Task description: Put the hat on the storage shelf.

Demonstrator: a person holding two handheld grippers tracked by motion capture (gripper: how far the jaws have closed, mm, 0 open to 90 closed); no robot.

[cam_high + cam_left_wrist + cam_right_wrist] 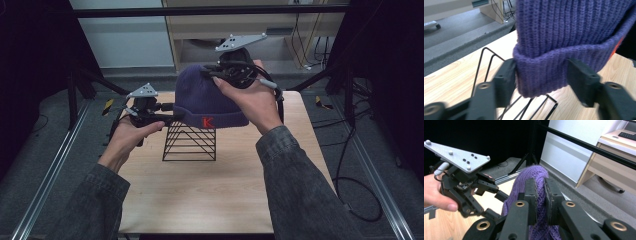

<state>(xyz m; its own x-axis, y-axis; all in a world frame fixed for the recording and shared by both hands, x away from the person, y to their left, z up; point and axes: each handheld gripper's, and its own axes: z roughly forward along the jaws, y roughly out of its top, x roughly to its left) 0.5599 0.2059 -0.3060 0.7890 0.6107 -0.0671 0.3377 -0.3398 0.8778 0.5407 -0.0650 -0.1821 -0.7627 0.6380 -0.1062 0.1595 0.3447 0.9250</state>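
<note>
A purple knit beanie (205,95) with a red K on its cuff hangs over a black wire stand (190,145) at the table's middle. My right gripper (220,72) is shut on the beanie's crown (534,173) and pinches the knit flat between its pads. At the beanie's left edge my left gripper (172,112) straddles the folded cuff (541,75). One pad touches the knit, which does not look squeezed. The stand's wires (486,60) show just below the cuff.
The wooden table (210,200) has bare room in front of the stand. Black frame bars (210,10) and struts run along the back and sides. A pale desk (260,30) stands beyond, and cables (350,165) lie on the floor at the right.
</note>
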